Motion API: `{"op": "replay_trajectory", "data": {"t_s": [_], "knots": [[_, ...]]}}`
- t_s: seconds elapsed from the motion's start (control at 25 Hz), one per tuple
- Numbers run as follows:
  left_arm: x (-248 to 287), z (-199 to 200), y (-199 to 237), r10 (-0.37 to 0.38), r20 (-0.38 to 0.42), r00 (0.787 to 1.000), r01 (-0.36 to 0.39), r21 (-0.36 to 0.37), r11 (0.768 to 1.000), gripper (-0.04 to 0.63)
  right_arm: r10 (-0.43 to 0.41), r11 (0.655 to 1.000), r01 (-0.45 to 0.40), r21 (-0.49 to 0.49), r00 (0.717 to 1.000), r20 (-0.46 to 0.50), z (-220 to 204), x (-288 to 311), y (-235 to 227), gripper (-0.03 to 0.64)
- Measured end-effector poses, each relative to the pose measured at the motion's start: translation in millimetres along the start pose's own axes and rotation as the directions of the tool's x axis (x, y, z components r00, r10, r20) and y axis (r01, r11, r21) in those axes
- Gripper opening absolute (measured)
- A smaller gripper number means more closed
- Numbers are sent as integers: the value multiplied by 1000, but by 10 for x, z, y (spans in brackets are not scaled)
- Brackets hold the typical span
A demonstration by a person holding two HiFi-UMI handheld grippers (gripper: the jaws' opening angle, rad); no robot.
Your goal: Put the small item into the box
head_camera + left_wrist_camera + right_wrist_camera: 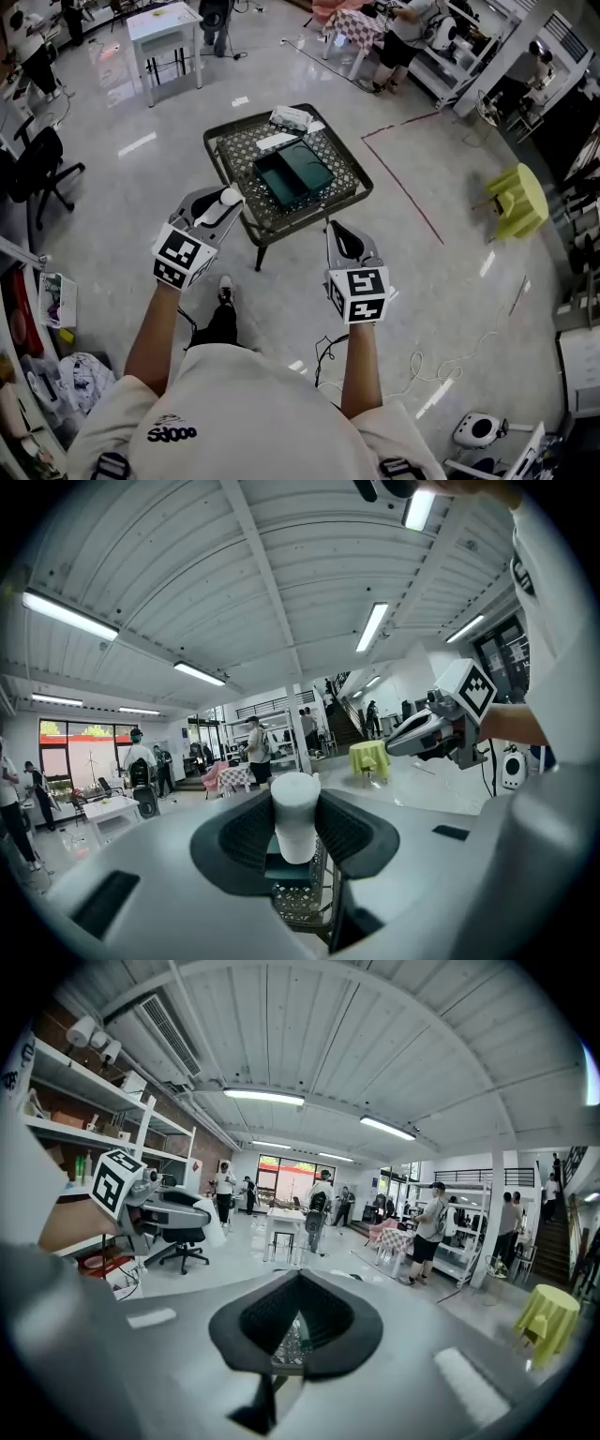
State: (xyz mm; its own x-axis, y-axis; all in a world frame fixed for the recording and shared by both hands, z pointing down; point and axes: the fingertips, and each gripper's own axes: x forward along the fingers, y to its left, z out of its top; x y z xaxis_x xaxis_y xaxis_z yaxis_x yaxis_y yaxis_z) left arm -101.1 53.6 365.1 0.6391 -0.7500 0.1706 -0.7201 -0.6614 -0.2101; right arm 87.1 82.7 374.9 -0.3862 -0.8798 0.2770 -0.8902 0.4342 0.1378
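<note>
A small white cylinder [228, 197] is clamped between the jaws of my left gripper [223, 201], held in the air just off the table's near left corner. In the left gripper view the cylinder [294, 813] stands upright between the ribbed pads [246, 836]. The open dark green box [292, 175] lies in the middle of the lattice table [349, 161], ahead and to the right of that gripper. My right gripper [334, 231] hovers at the table's near edge, shut and empty; in its own view its jaw tips [298, 1283] meet.
White packages [291, 117] and a flat white piece [277, 141] lie on the table behind the box. A white desk [164, 28] stands far left, a yellow stool [520, 199] right. Cables [441, 370] trail on the floor; several people are at the back.
</note>
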Motion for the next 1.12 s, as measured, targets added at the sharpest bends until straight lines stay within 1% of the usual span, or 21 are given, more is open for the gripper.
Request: {"op": "replay_trajectory", "data": {"t_s": [0.32, 0.6, 0.84, 1.12], "knots": [[742, -81, 576, -37, -5, 999, 37, -8, 999, 133, -34, 999, 33, 30, 999, 15, 215, 762, -398, 11], [1245, -33, 1099, -68, -6, 998, 68, -5, 998, 133, -48, 997, 48, 52, 999, 5, 415, 1358, -625, 11], [1573, -99, 1379, -101, -14, 995, 101, -12, 995, 133, -61, 996, 62, 66, 998, -17, 473, 1749, -765, 11], [1943, -262, 1641, -143, -32, 989, 142, -44, 989, 133, -90, 992, 95, 78, 994, -60, 466, 2101, -892, 11]]}}
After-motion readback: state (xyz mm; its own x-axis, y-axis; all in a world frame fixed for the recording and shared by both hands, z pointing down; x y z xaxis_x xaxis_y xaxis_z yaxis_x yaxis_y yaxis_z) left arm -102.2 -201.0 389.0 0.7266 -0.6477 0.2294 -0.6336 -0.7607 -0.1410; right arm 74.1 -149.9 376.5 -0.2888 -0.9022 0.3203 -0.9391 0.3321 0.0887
